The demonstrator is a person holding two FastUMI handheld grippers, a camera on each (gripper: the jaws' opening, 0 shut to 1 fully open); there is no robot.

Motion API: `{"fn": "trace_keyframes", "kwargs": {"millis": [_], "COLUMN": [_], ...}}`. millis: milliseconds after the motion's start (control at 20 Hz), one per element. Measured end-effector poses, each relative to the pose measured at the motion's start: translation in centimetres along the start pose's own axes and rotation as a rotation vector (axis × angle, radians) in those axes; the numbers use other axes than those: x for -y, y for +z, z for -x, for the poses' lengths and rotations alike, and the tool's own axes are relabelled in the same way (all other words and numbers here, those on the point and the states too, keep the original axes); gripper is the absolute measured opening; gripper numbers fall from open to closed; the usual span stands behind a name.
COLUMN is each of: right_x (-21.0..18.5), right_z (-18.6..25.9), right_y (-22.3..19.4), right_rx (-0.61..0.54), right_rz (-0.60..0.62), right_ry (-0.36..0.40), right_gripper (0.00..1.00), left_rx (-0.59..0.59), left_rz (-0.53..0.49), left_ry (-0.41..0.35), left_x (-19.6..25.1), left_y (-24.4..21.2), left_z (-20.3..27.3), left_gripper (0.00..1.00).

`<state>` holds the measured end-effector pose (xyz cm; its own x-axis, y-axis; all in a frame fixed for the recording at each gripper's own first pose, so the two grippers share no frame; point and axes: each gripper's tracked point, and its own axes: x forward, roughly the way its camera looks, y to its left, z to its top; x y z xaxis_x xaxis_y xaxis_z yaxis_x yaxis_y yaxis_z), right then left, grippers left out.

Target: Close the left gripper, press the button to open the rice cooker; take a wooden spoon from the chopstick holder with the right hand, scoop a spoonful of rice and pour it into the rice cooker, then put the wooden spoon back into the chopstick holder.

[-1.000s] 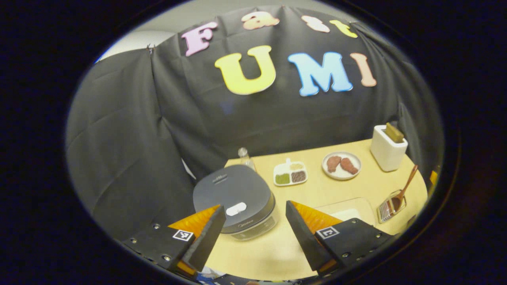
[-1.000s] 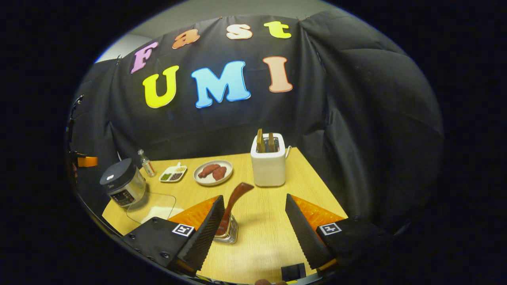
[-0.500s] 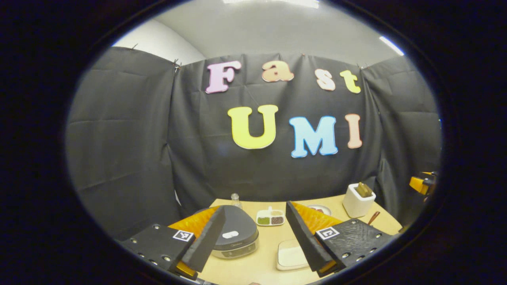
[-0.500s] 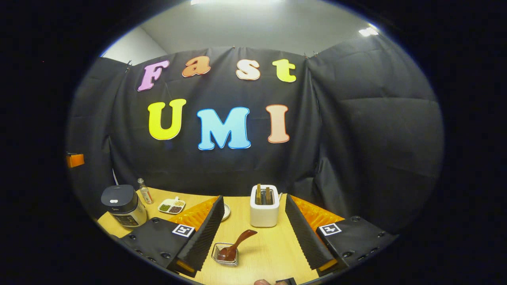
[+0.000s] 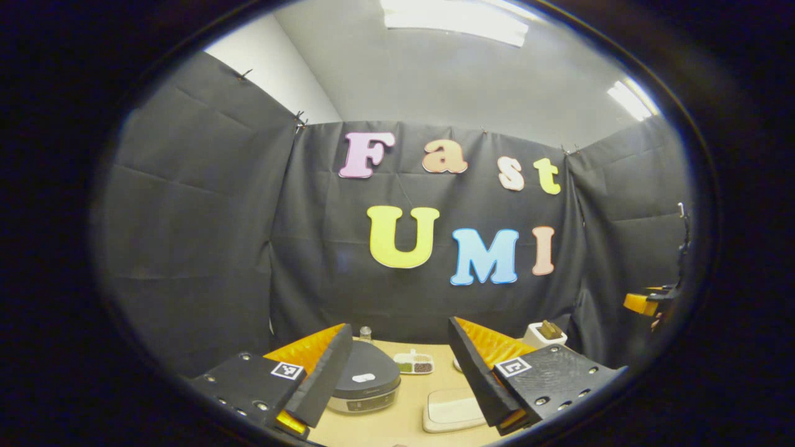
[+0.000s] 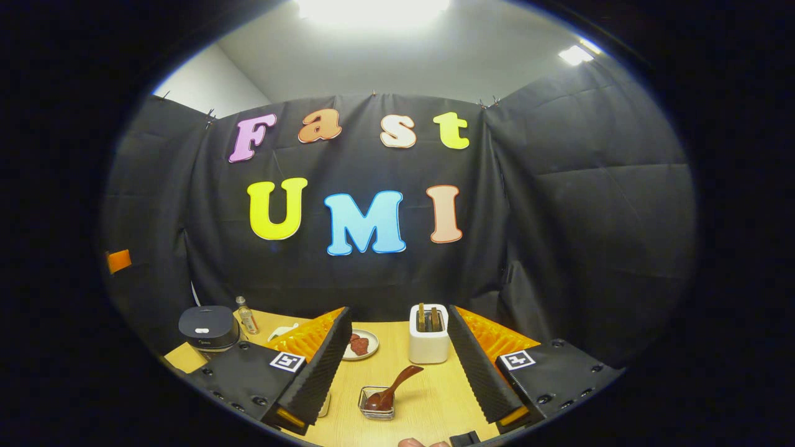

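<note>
Rice cooker [image 5: 363, 379], lid down, stands on the counter [image 5: 404, 428]; its pale release button [image 5: 363, 377] faces up, untouched. I hold my left gripper [image 5: 400, 372] high and back from it, jaws wide, not yet drawn together to form the blunt tip the press calls for. Right of the cooker lies a shallow white tray [image 5: 452, 411]. Farther right, the wooden spoon [image 6: 392, 388] leans in the wire chopstick holder [image 6: 376, 403], handle tilted up and free to grasp. My right gripper [image 6: 400, 372] hangs well above it, jaws wide, empty. Behind the holder stands a white toaster [image 6: 428, 338].
</note>
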<state>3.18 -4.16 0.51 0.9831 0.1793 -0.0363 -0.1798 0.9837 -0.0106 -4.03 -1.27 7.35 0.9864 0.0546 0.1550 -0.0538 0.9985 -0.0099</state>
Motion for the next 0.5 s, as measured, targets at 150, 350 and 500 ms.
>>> {"fn": "trace_keyframes", "kwargs": {"millis": [150,350,500], "right_x": [-1.1,-2.1,-3.2], "right_z": [0.5,0.3,-0.1], "right_y": [-0.6,-0.9,-0.5], "right_rx": [-0.010,-0.040,-0.046], "right_rz": [-0.012,-0.016,-0.037], "right_ry": [0.014,0.024,0.044], "right_gripper": [0.98,0.98,0.98], "left_rx": [-0.025,-0.038,-0.071], "left_rz": [-0.018,-0.025,-0.029], "left_ry": [0.030,0.050,0.082], "left_x": [-0.8,-1.7,-2.9], "left_y": [-0.8,-1.4,-3.3], "left_z": [1.2,3.8,5.2], "left_gripper": [0.98,0.98,0.98]}}
